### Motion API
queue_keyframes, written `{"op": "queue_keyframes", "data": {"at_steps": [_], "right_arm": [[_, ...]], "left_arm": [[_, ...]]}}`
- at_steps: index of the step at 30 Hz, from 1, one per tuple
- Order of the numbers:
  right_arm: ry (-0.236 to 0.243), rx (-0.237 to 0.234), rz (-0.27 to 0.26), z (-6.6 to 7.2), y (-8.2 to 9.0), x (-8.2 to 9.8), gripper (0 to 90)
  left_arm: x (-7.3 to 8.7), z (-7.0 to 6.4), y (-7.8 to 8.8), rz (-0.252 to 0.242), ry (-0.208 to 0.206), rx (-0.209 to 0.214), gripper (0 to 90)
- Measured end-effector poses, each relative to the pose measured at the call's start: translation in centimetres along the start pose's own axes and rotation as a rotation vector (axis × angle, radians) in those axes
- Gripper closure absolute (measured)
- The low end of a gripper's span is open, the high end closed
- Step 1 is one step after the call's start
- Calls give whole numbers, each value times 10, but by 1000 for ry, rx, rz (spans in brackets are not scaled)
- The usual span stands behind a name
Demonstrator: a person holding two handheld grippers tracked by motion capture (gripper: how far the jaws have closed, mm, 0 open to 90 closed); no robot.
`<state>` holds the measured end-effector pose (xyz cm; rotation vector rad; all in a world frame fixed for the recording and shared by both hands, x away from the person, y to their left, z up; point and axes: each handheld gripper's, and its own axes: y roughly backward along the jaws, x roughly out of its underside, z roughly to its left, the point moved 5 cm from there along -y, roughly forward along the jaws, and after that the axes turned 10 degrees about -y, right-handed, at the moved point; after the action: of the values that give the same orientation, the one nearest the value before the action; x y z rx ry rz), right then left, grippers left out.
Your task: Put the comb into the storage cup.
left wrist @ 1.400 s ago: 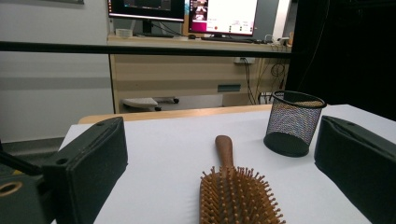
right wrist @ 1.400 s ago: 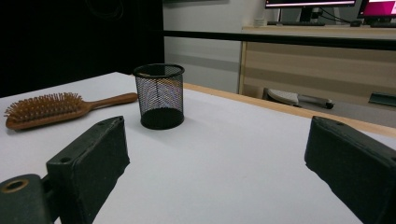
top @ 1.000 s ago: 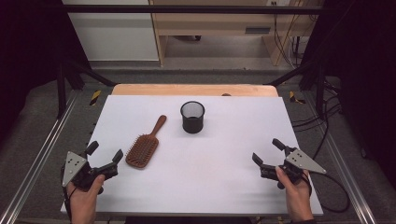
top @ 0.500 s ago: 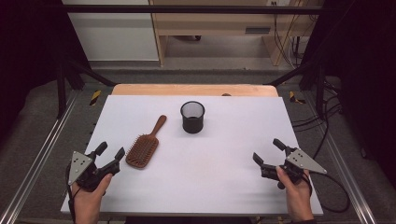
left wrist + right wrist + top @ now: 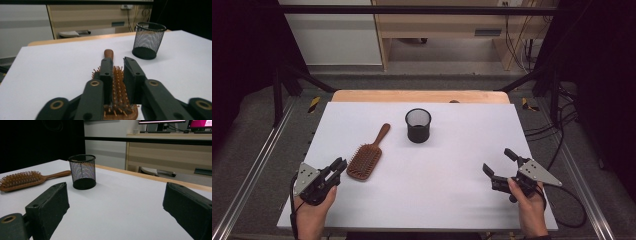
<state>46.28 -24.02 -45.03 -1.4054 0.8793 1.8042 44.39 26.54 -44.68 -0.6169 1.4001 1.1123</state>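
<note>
A brown wooden hairbrush (image 5: 364, 160) lies bristles up on the white table (image 5: 452, 200), its handle pointing toward a black mesh cup (image 5: 418, 125). My left gripper (image 5: 339, 165) sits at the brush head's near-left edge. Its jaws have just been closing and now stand a narrow slit apart. In the left gripper view the hairbrush (image 5: 116, 85) shows through that slit, just beyond and below my left gripper (image 5: 117, 62), and nothing is pinched. The mesh cup (image 5: 148, 40) stands farther off. My right gripper (image 5: 497, 160) rests open at the near right, with nothing in it (image 5: 116, 192).
A wooden board edge (image 5: 422, 96) runs along the table's far side. Metal rails (image 5: 257, 170) flank the table, and cables (image 5: 562, 130) trail at the right. In the right gripper view the mesh cup (image 5: 82, 171) and hairbrush (image 5: 27, 180) lie ahead to the left.
My left gripper has shifted right, up to the brush head, and its jaws have gone from wide apart to nearly together. The right gripper has stayed where it was.
</note>
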Motion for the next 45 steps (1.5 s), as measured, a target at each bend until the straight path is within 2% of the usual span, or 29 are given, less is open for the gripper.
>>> {"op": "queue_keyframes", "data": {"at_steps": [2, 4, 13, 23, 38, 45], "right_arm": [[1, 0, 2, 0, -1, 0, 66], [1, 1, 2, 0, -1, 0, 66], [3, 1, 5, 0, -1, 0, 68], [3, -2, 11, 0, -1, 1, 69], [4, -4, 11, 1, -2, 1, 70], [1, -5, 10, 1, -2, 1, 70]], "left_arm": [[3, -1, -3, 30, 5, 11, 887], [5, -2, -5, 53, 8, 25, 900], [12, -7, -17, 126, 6, 44, 900], [19, -21, -32, 205, -31, 83, 900], [24, -29, -39, 238, -48, 102, 900], [28, -31, -43, 271, -60, 109, 900]]}}
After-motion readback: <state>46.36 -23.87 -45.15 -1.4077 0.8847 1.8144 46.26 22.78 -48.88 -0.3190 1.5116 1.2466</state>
